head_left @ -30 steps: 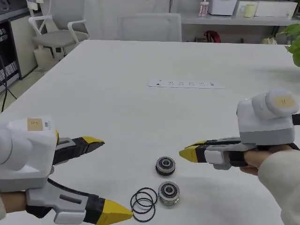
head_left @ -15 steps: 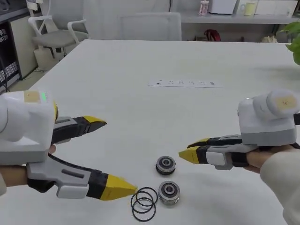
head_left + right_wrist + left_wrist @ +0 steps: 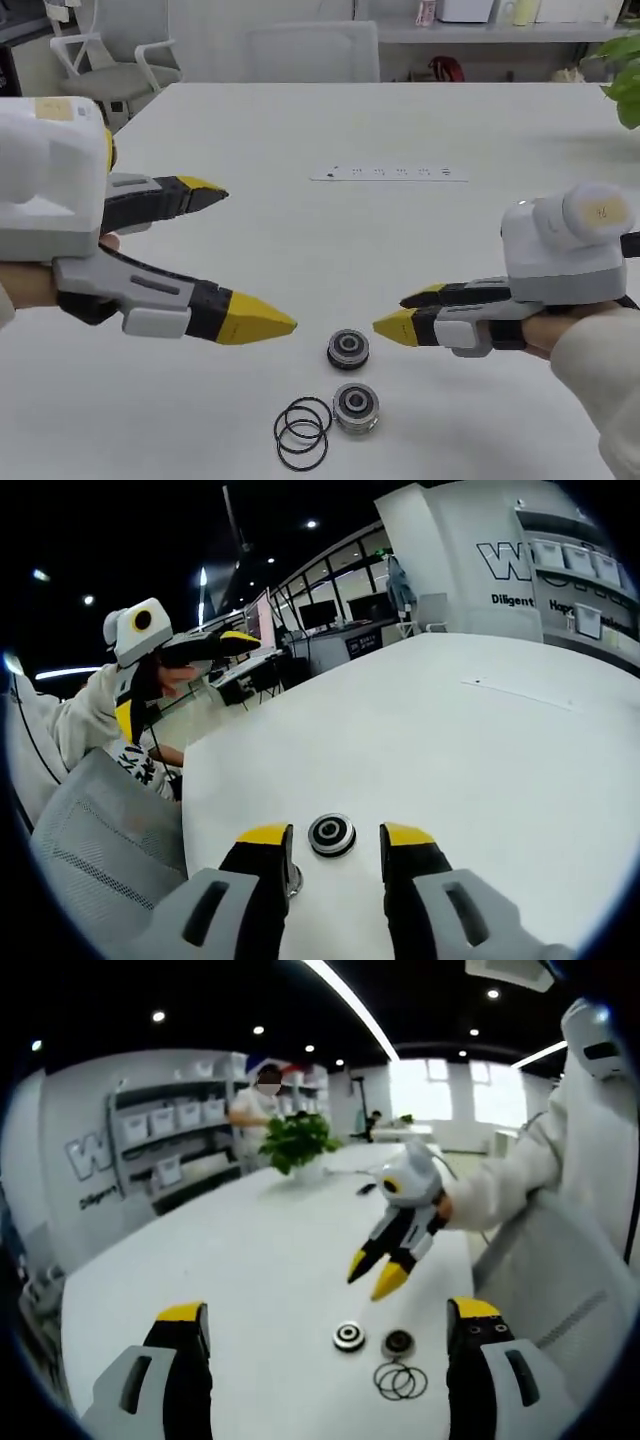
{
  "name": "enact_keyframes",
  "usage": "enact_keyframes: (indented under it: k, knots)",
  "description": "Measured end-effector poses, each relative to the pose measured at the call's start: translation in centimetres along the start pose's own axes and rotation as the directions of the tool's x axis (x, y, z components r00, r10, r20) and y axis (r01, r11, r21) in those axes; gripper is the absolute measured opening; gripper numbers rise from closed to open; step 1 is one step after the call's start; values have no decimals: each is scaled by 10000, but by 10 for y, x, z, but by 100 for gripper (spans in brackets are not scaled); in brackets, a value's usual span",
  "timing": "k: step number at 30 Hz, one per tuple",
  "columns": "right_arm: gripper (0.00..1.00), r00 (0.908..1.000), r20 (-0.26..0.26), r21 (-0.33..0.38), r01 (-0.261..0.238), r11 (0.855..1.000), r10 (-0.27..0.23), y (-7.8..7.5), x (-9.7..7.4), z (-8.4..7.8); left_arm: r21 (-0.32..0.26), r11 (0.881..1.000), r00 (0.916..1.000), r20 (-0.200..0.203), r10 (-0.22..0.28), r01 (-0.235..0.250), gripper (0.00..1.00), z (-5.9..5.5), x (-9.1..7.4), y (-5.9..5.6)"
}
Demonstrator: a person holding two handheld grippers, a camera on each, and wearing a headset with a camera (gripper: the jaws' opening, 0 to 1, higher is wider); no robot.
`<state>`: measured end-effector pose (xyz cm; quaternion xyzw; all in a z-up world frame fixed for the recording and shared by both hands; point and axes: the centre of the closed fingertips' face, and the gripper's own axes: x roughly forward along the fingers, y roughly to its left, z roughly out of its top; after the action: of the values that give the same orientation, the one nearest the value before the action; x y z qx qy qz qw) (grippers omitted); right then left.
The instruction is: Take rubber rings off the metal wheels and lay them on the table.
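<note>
Two metal wheels lie on the white table (image 3: 250, 130): a dark-rimmed wheel (image 3: 347, 348) and, nearer me, a silver wheel (image 3: 354, 406). Three loose black rubber rings (image 3: 302, 432) lie overlapped just left of the silver wheel. My left gripper (image 3: 250, 257) hovers to the left of them, wide open and holding nothing. My right gripper (image 3: 397, 312) is open too, its yellow tips just right of the dark-rimmed wheel. In the right gripper view that wheel (image 3: 331, 834) lies ahead between the tips of the right gripper (image 3: 335, 833). The left gripper view shows both wheels (image 3: 349, 1336) and the rings (image 3: 402, 1380).
A flat white socket strip (image 3: 385, 173) lies mid-table beyond the wheels. Chairs (image 3: 310, 50) stand at the far edge, with a green plant (image 3: 625, 85) at the right. In the left gripper view a person (image 3: 260, 1110) stands by shelves behind the plant.
My left gripper has risen from the near left and come up beside the wheels, still wide open. The right gripper has barely moved. The wheels and rings lie as before.
</note>
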<state>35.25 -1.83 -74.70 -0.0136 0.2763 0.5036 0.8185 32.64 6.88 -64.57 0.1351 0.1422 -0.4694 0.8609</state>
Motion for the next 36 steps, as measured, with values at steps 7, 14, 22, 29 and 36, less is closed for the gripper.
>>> enact_keyframes:
  k: [7, 14, 22, 29, 36]
  knots:
    - [39, 9999, -14, -199, 101, 9998, -101, -3, 0, -1, 340, 9989, 9995, 50, -309, 307, 100, 15, 14, 0]
    - [47, 9996, -287, -500, 72, 9987, -86, -3, 3, -8, 566, 9971, 9986, 143, -510, 501, 100, 26, 32, -10]
    - [52, 9986, -505, -687, 108, 9976, -143, -7, 5, -14, 711, 9958, 9983, 72, -586, 580, 97, 14, 41, -7]
    - [52, 9980, -619, -760, 108, 9970, -155, -9, 7, -19, 582, 9976, 9986, 367, -385, 363, 94, -1, 54, 1]
    - [50, 9970, -767, -803, 3, 9968, -64, -8, 11, -25, 519, 9983, 9985, 471, -272, 248, 83, -18, 64, 2]
